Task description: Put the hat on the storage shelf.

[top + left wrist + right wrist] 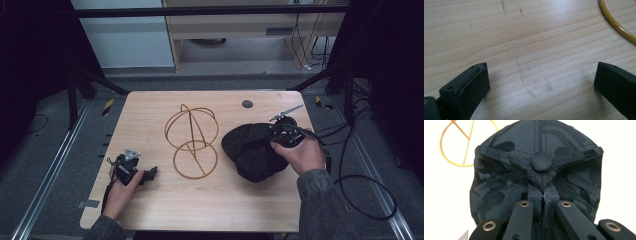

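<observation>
Resting on light wood table (150, 210): left claw (150, 173) wide; right claw (278, 131) pinching black cap (250, 147).

A wire stand (192, 141) of gold-coloured hoops stood upright on the wooden desk (210, 200), about midway between the two hand-held grippers and apart from both. A small dark round disc (247, 104) lay near the desk's far edge, beyond the right hand-held gripper. Black cables (310, 40) hung behind the desk, far off.
</observation>
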Motion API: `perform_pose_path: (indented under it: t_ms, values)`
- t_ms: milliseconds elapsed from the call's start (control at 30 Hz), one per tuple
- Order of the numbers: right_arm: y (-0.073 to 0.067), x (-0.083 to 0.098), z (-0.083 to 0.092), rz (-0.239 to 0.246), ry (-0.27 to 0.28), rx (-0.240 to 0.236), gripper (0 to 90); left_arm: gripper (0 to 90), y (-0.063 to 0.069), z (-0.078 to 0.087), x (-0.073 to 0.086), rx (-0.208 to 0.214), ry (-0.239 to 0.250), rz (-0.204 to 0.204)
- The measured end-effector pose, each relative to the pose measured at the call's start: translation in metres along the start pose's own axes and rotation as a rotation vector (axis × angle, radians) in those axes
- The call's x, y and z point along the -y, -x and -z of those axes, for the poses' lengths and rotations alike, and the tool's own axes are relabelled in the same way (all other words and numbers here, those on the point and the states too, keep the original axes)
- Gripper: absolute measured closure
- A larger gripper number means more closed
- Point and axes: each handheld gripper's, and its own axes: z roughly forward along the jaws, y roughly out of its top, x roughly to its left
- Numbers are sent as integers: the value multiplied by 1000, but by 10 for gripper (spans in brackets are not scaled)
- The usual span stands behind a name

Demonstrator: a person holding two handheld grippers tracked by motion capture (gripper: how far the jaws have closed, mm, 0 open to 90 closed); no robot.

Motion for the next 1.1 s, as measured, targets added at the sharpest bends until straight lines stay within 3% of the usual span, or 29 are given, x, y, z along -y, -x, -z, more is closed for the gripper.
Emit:
perform_pose_path:
  t_ms: [467, 767, 967, 1100]
  values:
    - [1, -13, 44, -15, 110, -12, 871, 0, 0, 0, 0, 1, 3, -2]
    - [6, -31, 71, -45, 197, 18, 873, 0, 0, 0, 0, 2, 0, -2]
    - [-2, -47, 91, -32, 253, 30, 873, 0, 0, 0, 0, 3, -1, -3]
    - [-6, -52, 92, -28, 256, 19, 873, 0, 0, 0, 0, 3, -1, -4]
